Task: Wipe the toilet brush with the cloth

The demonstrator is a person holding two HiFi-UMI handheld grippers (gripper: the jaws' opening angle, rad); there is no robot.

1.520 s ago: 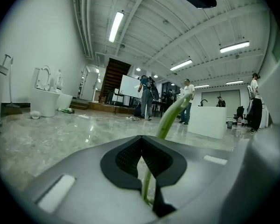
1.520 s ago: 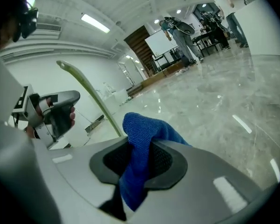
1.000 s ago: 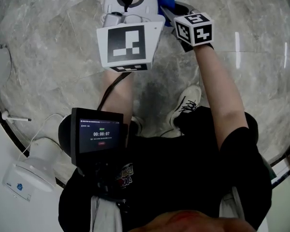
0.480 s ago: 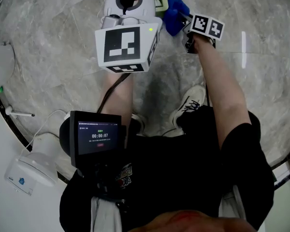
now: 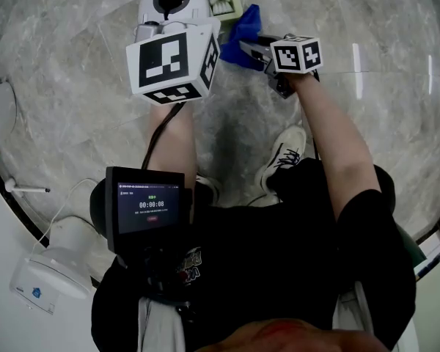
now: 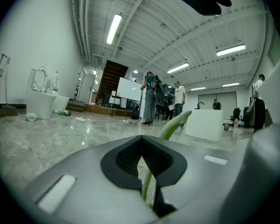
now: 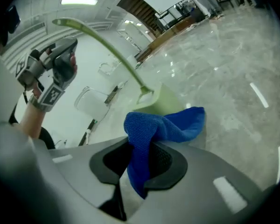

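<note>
Over the last second the right hand-held gripper [image 7: 139, 164] came down and rolled, so the cloth [image 7: 168, 125] dropped from the top edge of the head view to a spot lower in front of me. The left hand-held gripper [image 6: 142, 164] shifted only a little.

The right hand-held gripper was clenched on the blue cloth: one fold was pinched between the pads, a tail hung below them, and the rest bunched out past the tips. Just beyond the cloth was the toilet brush [image 7: 107, 48], its thin green handle slanting down into a wide pale-green end [image 7: 164, 101]. I could not tell whether that end was the brush head alone or a holder with the head inside it. In the head view the cloth [image 5: 243, 29] lay right beside that end [image 5: 226, 4], but I could not tell whether they touched.

The left hand-held gripper was clamped on the brush's thin green stem [image 6: 148, 181], which ran on past the jaws. It held the brush above the grey marble floor [image 5: 73, 86].

Far off at the left of the left gripper view stood a white toilet [image 6: 39, 104] with its lid raised. I could not see what was in its bowl.
</note>
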